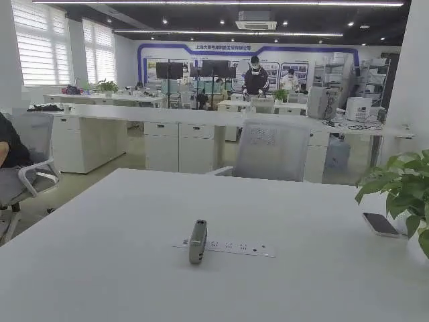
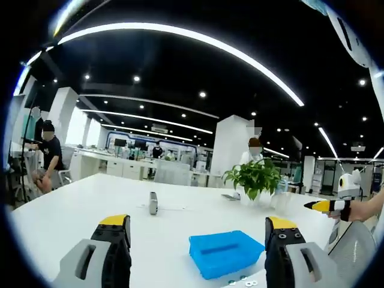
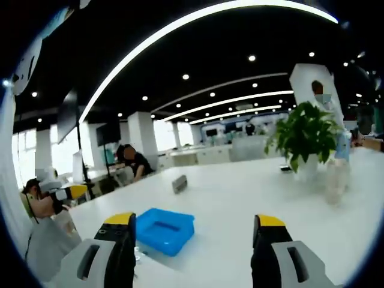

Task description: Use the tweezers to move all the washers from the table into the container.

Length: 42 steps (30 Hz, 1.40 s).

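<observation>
- Blue plastic, shallow and rectangular, with rounded corners and a low raised rim: the container (image 2: 225, 252) sits open on the white table (image 2: 72, 222). In the left gripper view it lies ahead of the jaws and between them. Whether anything is inside it cannot be told.
- Silvery and very small, the washers (image 2: 241, 279) lie flat on the table just beside the container's near edge, outside it. They are a few loose rings, slightly apart from one another and too small to count surely.
- The left gripper (image 2: 198, 223) has grey jaws with yellow tips and black inner faces. The jaws stand wide apart with nothing between them.
- The right gripper (image 3: 193, 220) looks the same, its jaws spread wide and gripping nothing. In its own view the container sits low and to the left, nearer the left jaw, tilted with the camera.
- A small grey device (image 2: 153, 203) lies on the table well beyond the container. In the head view it rests on a socket strip (image 1: 234, 247) set into the tabletop.
- A leafy plant (image 2: 255, 177) stands farther back, near the table's far side, and a phone (image 1: 380, 223) lies flat near it in the head view.
- At the right edge of the left gripper view, the right gripper's yellow tip shows, held by a hand (image 2: 366, 210).
</observation>
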Each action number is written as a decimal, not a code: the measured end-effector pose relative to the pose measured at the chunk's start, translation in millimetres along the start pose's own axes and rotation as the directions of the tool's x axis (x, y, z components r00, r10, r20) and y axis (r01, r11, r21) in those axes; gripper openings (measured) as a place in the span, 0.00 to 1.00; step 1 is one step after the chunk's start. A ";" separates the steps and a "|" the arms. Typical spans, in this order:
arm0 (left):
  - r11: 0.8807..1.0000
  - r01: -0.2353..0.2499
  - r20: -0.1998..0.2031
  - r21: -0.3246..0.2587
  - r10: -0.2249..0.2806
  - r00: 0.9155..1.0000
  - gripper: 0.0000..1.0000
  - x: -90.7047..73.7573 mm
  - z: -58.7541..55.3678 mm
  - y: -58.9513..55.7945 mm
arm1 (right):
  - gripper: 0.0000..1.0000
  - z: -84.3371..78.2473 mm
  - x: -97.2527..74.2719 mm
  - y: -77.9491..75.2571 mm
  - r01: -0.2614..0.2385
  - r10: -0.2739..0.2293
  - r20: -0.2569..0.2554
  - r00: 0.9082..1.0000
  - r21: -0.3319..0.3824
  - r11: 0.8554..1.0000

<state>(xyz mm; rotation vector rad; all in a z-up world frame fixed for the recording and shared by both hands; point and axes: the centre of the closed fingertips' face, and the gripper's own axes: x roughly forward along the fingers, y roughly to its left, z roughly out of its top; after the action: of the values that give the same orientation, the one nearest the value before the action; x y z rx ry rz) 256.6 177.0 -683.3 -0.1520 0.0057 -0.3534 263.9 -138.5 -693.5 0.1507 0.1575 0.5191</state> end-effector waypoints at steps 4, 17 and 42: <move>1.000 -0.002 0.000 -0.001 0.002 1.000 0.93 -0.2 0.0 0.2 | 0.77 -0.4 -0.1 -0.4 0.000 0.000 -0.001 1.000 -0.003 1.000; 1.000 -0.009 -0.005 -0.002 0.009 1.000 0.92 -0.5 -1.1 0.9 | 0.76 -0.5 -0.8 -0.9 0.003 -0.003 -0.004 1.000 -0.005 1.000; 1.000 -0.012 -0.048 0.021 0.013 0.999 0.91 1.3 -7.7 1.1 | 0.76 -0.3 -0.9 -1.8 0.008 -0.009 -0.006 1.000 -0.019 1.000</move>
<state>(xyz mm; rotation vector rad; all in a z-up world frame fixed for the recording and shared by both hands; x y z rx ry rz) 257.9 176.5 -691.1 -0.1227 0.0501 -0.3442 264.0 -140.5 -694.0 0.1298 0.1590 0.5124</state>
